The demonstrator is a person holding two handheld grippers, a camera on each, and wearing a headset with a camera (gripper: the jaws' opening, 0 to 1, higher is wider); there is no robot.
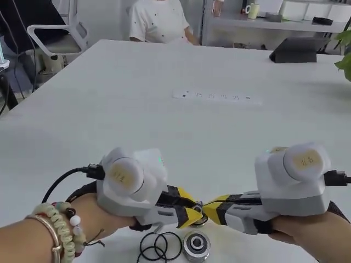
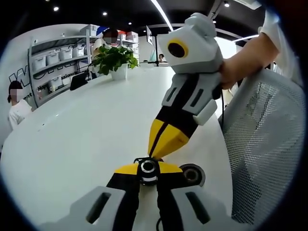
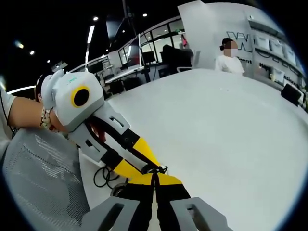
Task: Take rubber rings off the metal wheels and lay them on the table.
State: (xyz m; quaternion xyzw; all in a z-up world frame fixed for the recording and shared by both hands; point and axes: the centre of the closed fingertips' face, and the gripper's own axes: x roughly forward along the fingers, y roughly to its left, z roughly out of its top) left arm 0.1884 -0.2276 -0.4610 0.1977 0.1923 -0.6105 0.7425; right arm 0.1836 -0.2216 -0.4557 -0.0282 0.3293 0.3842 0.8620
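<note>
My left gripper [image 1: 192, 215] [image 2: 147, 174] is shut on a small metal wheel [image 2: 147, 167] [image 1: 202, 218], held just above the table's near edge. My right gripper [image 1: 213, 207] [image 3: 155, 177] meets it tip to tip, its jaws shut on the thin black rubber ring [image 3: 160, 169] at the wheel's rim. Below them on the white table [image 1: 181, 137] lie loose black rubber rings [image 1: 159, 246] [image 3: 103, 178]. A second metal wheel [image 1: 196, 245] [image 2: 192, 174] lies beside the rings.
A row of sockets [image 1: 219, 97] is set into the table's middle. A person [image 1: 159, 22] sits at the far edge. A dark flat case [image 1: 299, 49] and a plant [image 1: 345, 57] are at the far right. A mesh chair [image 2: 260, 144] stands close behind the near edge.
</note>
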